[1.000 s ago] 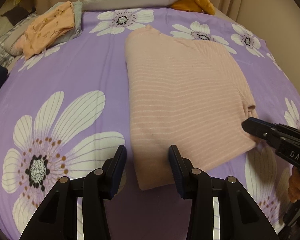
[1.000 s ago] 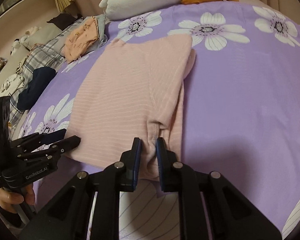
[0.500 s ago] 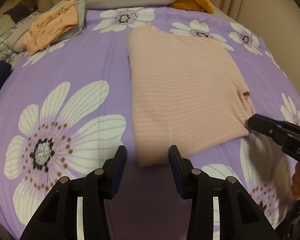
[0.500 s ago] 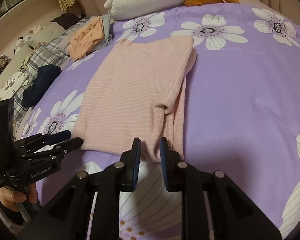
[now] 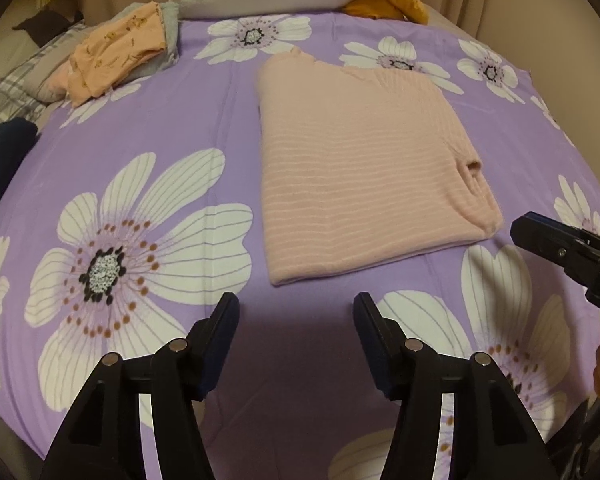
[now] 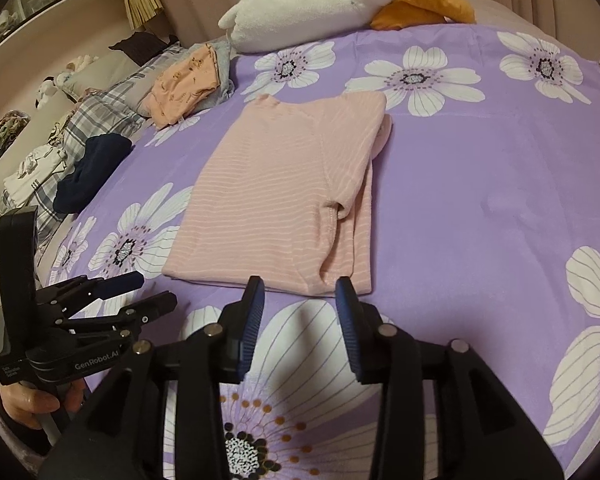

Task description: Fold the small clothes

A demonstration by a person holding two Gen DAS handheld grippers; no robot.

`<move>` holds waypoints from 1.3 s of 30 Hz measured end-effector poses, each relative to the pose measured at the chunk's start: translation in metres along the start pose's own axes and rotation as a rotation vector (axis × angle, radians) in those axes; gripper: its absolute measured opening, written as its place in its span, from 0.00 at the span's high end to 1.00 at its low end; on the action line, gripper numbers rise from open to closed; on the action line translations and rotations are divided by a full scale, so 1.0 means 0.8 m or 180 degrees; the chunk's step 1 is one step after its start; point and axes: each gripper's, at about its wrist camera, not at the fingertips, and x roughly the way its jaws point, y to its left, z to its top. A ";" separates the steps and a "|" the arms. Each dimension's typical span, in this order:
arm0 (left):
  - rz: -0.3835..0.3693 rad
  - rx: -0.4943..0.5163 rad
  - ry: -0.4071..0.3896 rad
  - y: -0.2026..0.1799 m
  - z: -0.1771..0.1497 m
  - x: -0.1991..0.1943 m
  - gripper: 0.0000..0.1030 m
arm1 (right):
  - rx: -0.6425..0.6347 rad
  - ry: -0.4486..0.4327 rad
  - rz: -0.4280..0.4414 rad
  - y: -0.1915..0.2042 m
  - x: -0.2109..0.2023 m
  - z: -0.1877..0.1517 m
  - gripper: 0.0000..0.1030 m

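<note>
- The pink striped top (image 5: 360,172) is lying folded flat on the purple flowered bedspread (image 5: 140,128), its sleeve tucked along the right edge.
- The left gripper (image 5: 296,312) is hovering just short of the top's near hem, its fingers spread wide and holding nothing.
- The right gripper (image 6: 300,292) is sitting just before the hem near the tucked sleeve, its fingers also parted and touching no cloth.
- An orange printed garment (image 5: 116,56) is resting on grey cloth at the far left of the bed.
- A white plush pillow (image 6: 312,0) is lying at the head of the bed, touching an orange cloth (image 6: 424,4).
</note>
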 end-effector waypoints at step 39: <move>0.0155 -0.0287 -0.0438 0.015 0.018 -0.086 0.08 | -0.0123 -0.0346 -0.0463 0.035 -0.069 0.017 0.00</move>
